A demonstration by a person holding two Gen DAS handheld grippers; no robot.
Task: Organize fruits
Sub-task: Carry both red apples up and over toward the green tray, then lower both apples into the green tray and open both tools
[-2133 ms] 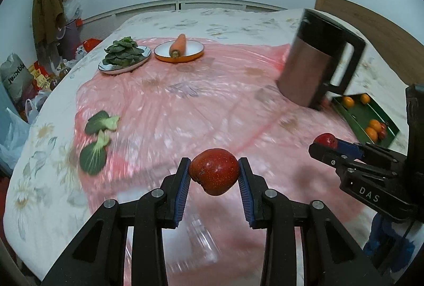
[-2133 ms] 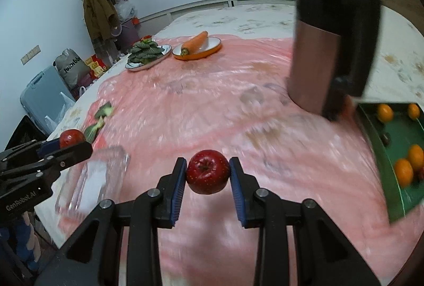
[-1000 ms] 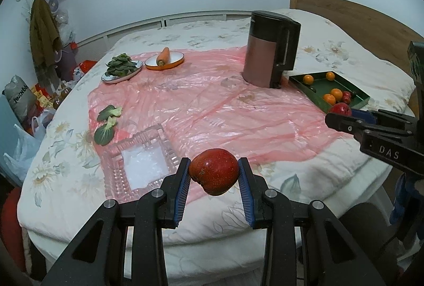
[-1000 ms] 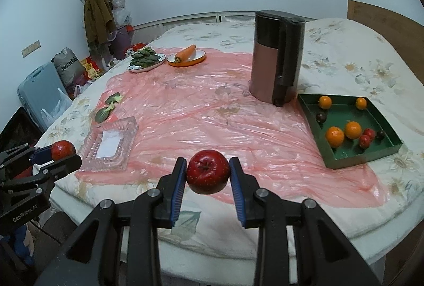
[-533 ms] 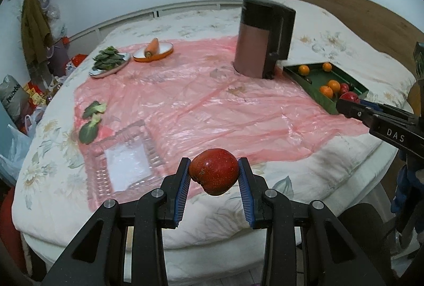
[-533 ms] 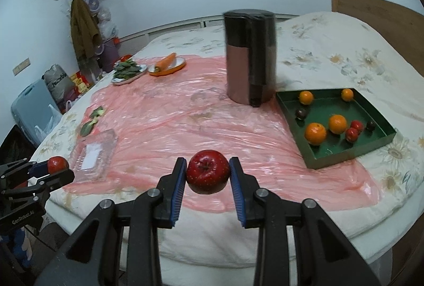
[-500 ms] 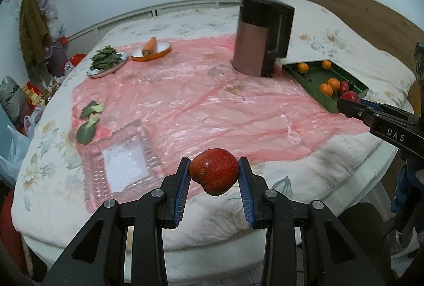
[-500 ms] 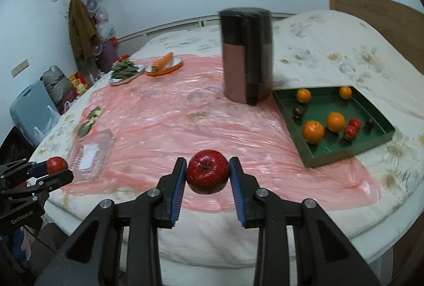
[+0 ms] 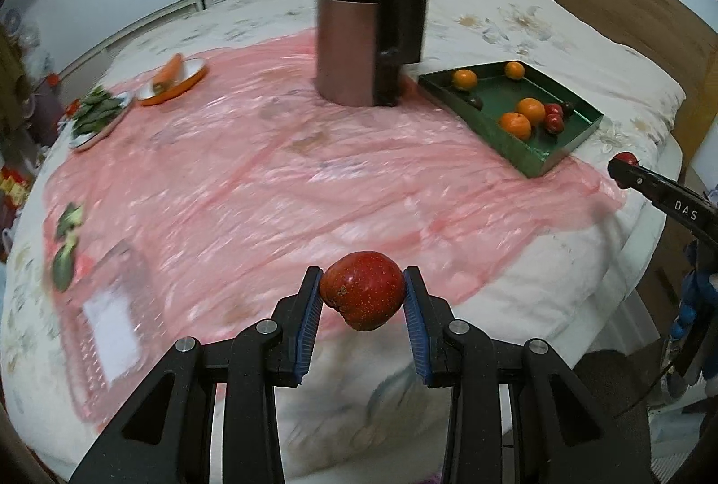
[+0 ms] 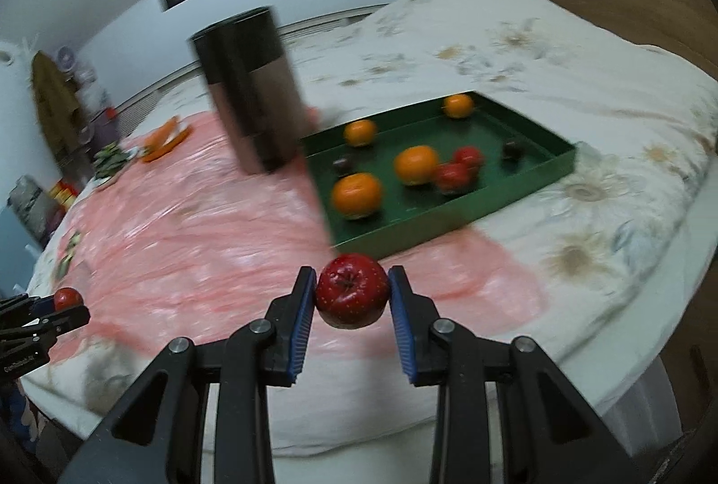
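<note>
My left gripper (image 9: 362,304) is shut on a red apple (image 9: 361,290), held in the air over the near edge of the bed. My right gripper (image 10: 351,300) is shut on a second red apple (image 10: 352,289), held just in front of the green tray (image 10: 516,188). The tray holds several oranges (image 10: 356,193) and small red and dark fruits (image 10: 452,174). The tray also shows at the right in the left wrist view (image 9: 529,152). The right gripper shows at the far right there (image 9: 626,165), the left gripper at the far left in the right wrist view (image 10: 67,304).
A tall black and copper kettle (image 9: 365,26) stands on the pink plastic sheet (image 9: 269,170) beside the tray. A clear glass dish (image 9: 107,327) lies near left. A carrot plate (image 9: 172,80), a greens plate (image 9: 96,114) and loose greens (image 9: 67,233) lie at the left. A wooden headboard (image 9: 606,4) is at the right.
Both grippers have swung right and closer to the green tray, each still holding its apple. The kettle and tray look larger and nearer in both views.
</note>
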